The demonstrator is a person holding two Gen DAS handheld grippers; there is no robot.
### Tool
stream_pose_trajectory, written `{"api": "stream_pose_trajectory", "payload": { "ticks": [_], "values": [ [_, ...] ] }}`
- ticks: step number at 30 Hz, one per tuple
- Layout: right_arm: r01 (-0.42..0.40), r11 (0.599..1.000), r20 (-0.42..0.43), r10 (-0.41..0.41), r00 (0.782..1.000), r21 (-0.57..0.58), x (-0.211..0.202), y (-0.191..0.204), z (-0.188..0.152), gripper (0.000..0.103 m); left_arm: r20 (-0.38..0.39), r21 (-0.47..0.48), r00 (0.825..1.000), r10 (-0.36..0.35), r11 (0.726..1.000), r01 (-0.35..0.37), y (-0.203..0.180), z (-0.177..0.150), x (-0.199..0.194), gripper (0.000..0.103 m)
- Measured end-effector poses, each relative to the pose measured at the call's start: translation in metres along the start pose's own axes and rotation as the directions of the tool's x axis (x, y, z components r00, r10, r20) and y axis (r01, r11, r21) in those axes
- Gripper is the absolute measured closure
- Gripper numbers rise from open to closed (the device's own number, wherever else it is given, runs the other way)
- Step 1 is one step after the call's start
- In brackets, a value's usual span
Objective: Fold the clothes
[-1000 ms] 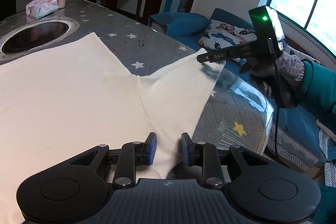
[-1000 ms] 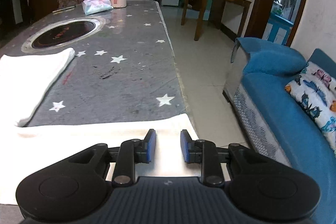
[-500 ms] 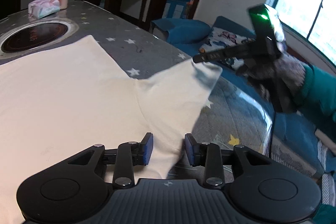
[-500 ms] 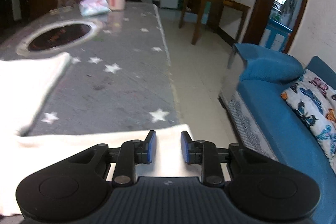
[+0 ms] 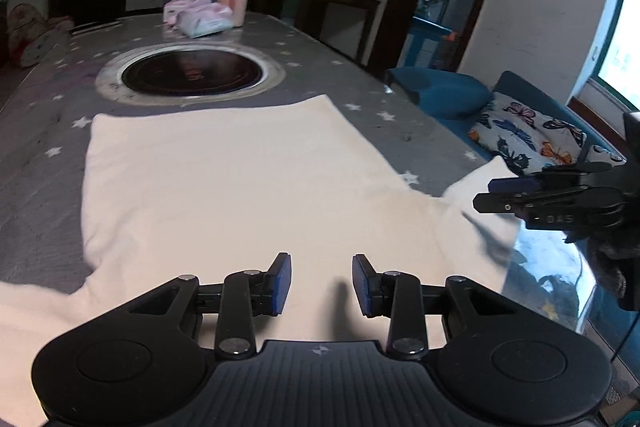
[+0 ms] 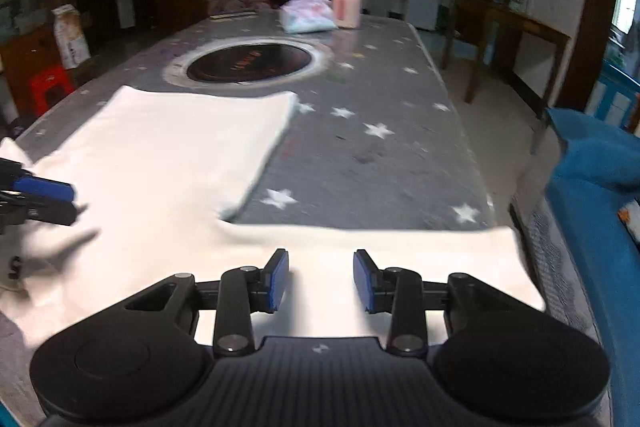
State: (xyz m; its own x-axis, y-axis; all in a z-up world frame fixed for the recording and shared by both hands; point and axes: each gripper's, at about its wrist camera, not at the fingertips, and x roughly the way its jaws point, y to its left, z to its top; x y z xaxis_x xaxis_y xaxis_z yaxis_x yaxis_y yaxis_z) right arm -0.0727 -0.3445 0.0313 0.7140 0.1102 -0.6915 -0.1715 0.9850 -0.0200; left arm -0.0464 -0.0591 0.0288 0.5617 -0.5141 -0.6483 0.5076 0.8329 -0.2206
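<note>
nearby, cream shirt [image 5: 240,187] flat on starry table [image 6: 380,155], left claw [image 5: 322,283] apart, right claw [image 6: 320,281] opening, both empty

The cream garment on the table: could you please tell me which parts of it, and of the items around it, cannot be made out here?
- Garment: near edge hidden behind the left gripper in the left wrist view; its left sleeve is cut off by the frame edge.
- Right wrist view: motion blur smears the sleeve edge.
- Pink bottle and tissue pack: labels too small and blurred.

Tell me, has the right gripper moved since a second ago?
Yes. In the left wrist view the right gripper has dropped from level with the butterfly cushion to below it, jaws opening.
</note>
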Motion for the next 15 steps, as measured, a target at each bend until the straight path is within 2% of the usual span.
{"api": "stream_pose_trajectory", "payload": {
  "ticks": [6, 11, 15],
  "values": [
    [-0.056, 0.998, 0.008, 0.056, 0.998, -0.020, 0.012, 0.023, 0.010, 0.062, -0.015, -0.003, 1.000, 0.001, 1.000, -0.001, 0.001, -0.005, 0.004, 0.066],
    [0.008, 1.000, -0.022, -0.009, 1.000, -0.017, 0.029, 0.024, 0.005, 0.061, -0.017, -0.005, 1.000, 0.003, 1.000, -0.003, 0.001, -0.007, 0.003, 0.066],
    [0.037, 0.999, -0.015, -0.037, 0.999, 0.002, 0.016, 0.015, 0.000, 0.060, 0.002, 0.008, 1.000, -0.008, 1.000, 0.008, -0.008, -0.004, -0.003, 0.066]
  ]
}}
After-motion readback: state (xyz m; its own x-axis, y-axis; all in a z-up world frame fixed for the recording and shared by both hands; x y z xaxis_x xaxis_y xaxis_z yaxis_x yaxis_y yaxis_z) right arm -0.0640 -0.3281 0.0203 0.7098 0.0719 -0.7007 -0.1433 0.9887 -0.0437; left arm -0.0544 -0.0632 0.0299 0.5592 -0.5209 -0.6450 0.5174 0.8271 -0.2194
